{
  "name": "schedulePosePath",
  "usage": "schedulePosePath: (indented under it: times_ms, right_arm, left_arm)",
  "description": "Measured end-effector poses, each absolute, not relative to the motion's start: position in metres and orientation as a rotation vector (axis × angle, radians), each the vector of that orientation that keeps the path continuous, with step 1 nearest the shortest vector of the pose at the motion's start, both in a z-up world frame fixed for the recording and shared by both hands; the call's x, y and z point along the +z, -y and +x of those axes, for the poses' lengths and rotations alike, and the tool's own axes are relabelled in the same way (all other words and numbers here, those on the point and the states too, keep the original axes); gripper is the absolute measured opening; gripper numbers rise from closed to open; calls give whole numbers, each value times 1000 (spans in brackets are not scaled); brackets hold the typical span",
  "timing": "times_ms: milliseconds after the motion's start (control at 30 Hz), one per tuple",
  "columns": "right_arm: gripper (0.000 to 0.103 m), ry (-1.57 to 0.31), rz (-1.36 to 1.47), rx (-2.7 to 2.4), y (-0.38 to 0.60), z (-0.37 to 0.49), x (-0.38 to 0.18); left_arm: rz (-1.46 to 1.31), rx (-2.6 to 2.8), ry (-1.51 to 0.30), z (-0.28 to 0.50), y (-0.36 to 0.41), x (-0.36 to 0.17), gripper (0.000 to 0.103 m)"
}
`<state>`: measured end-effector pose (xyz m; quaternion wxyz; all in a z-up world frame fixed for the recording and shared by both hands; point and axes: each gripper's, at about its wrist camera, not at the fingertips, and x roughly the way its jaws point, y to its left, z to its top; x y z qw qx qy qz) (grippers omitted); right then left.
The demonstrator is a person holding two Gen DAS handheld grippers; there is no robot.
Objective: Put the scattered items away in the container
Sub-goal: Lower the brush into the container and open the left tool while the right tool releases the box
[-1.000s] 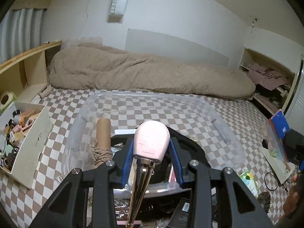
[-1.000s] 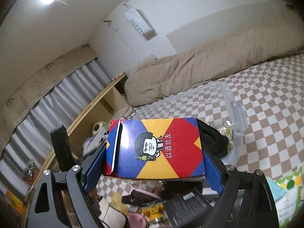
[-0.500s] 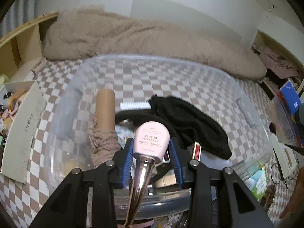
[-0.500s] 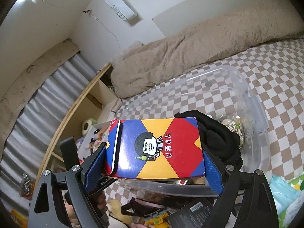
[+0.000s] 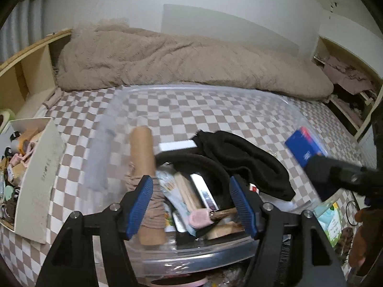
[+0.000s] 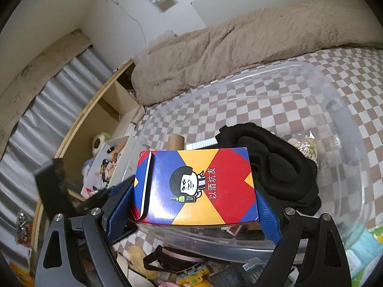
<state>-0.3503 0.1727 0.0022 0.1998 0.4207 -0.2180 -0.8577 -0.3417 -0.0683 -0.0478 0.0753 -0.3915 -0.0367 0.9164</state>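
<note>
Opening over the clear container [image 5: 239, 93], my left gripper [image 5: 195, 199] has nothing pressed between its pads; the pink brush [image 5: 199, 217] lies in the bin below them. My right gripper [image 6: 194, 205] clamps the colourful box [image 6: 194, 186] above the container's near rim.

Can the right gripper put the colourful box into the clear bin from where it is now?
Probably yes. The right gripper holds the box above the bin, whose top is open.
</note>
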Motion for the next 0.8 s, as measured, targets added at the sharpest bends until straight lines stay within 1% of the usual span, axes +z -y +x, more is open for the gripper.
schedulePosePath:
  times_ms: [267,400,600,733,800]
  right_arm:
    - [91,518,1250,-2392,-142,-369,-9]
    - [91,400,1296,-2394,-118,-380,-12]
    - [91,64,1362,-2372,-74,-396,-16]
    - [91,-201,1415,-2306,-47,-405,-25]
    - [91,-292,1433,-2266,-37,-406,-31]
  left_arm:
    - [-1088,2857,251,-338,120,-30,66]
    - [-1067,2880,309,-337,138,-27,66]
    - [-1051,2894,375,-335,153,-25,66]
    - [-1042,2875,452,-340,161,-26,66]
    - [-1040,2876,462,-343,163,-27,66]
